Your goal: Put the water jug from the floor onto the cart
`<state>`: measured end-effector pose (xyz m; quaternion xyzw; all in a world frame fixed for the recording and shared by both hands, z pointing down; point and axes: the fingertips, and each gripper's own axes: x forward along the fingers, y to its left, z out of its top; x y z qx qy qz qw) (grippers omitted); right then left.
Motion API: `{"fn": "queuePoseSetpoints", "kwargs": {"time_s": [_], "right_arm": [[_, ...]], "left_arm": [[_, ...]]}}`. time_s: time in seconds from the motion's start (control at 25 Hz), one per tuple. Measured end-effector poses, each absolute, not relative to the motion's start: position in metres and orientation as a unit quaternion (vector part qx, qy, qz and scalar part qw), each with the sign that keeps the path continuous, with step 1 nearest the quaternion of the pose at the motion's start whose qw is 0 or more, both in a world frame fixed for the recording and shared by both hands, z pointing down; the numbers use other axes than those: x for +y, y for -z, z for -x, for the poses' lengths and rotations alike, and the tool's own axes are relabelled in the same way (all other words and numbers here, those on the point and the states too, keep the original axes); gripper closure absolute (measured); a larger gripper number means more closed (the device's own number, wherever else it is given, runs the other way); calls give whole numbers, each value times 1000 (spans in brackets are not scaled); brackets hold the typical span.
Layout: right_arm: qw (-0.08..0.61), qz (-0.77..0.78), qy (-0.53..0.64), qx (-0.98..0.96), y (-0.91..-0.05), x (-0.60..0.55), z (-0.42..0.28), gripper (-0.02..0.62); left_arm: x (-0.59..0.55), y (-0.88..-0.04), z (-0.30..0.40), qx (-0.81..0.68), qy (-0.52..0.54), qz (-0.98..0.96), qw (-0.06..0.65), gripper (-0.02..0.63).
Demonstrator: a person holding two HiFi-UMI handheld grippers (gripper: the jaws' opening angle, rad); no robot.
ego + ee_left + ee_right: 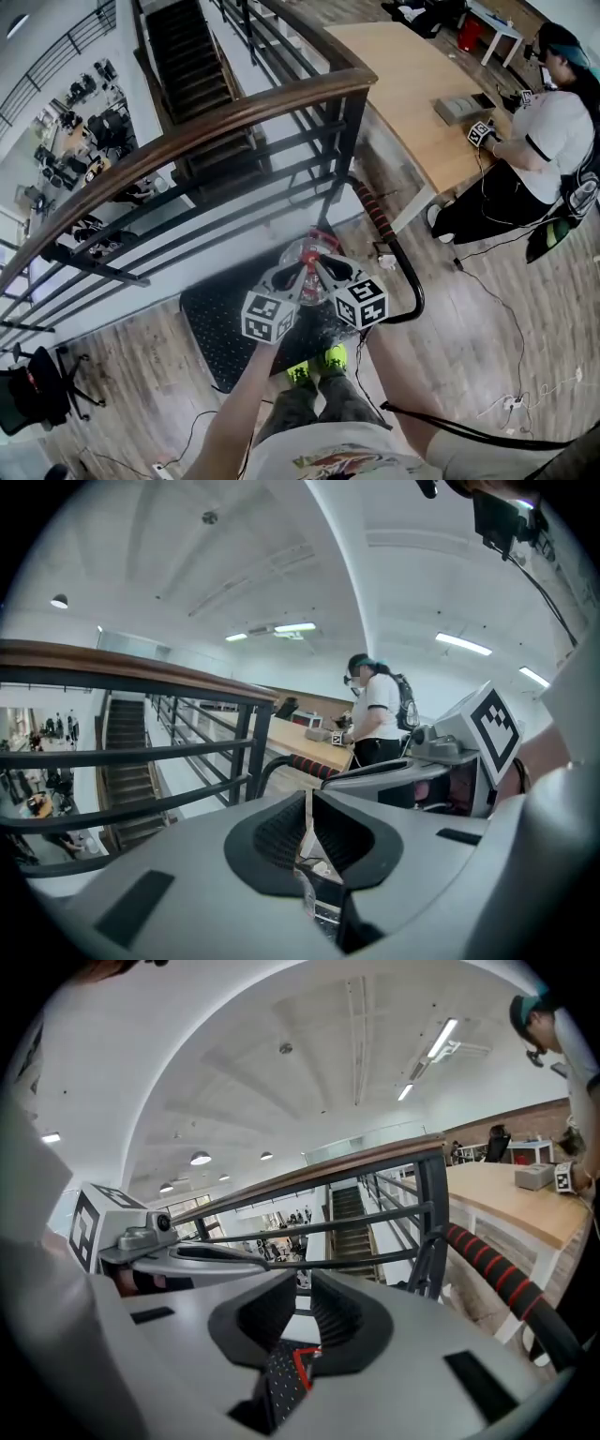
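In the head view a clear water jug (314, 251) with a red cap hangs above the black cart deck (220, 328), close to the person's green shoes. My left gripper (295, 275) and right gripper (324, 268) meet at its top from either side, marker cubes toward me. In the left gripper view the left gripper (308, 829) is shut on a thin pale strip of the jug, with clear plastic (313, 894) below. In the right gripper view the right gripper (302, 1312) stands almost closed over a red part of the jug (301, 1363); the dotted cart deck (272, 1379) lies underneath.
The cart's curved handle with a red-and-black grip (375, 211) rises just right of the jug. A dark railing with a wooden top rail (216, 127) runs behind, with stairs beyond it. A seated person (544, 141) works at a wooden table (403, 75). Cables (506, 319) cross the floor.
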<state>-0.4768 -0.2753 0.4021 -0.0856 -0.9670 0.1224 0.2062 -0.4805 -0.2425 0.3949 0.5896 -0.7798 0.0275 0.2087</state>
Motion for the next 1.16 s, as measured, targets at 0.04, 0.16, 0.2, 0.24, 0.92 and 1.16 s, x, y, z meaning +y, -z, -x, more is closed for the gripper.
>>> {"fn": "queuePoseSetpoints", "kwargs": {"time_s": [0.04,0.16,0.2,0.24,0.92,1.16], "right_arm": [[206,88,-121,-967,-397,-273,475,539],[198,89,-116,-969,-382,-267,467,549],[194,89,-114,-970,-376,-266,466,551],[192,89,-111,-971,-371,-266,465,551],[177,94,-106,-974,-321,-263,440,555],[181,82,-110,-974,-316,-276,420,555]], "left_arm": [[-242,-389,477,-780,-27,-590,207,574],[-241,-377,467,-778,-24,-593,203,574],[-241,-372,465,-778,-22,-595,201,574],[-242,-367,464,-778,-19,-596,199,574],[-245,-314,441,-782,-1,-598,176,575],[-255,-309,423,-772,-5,-609,182,575]]}}
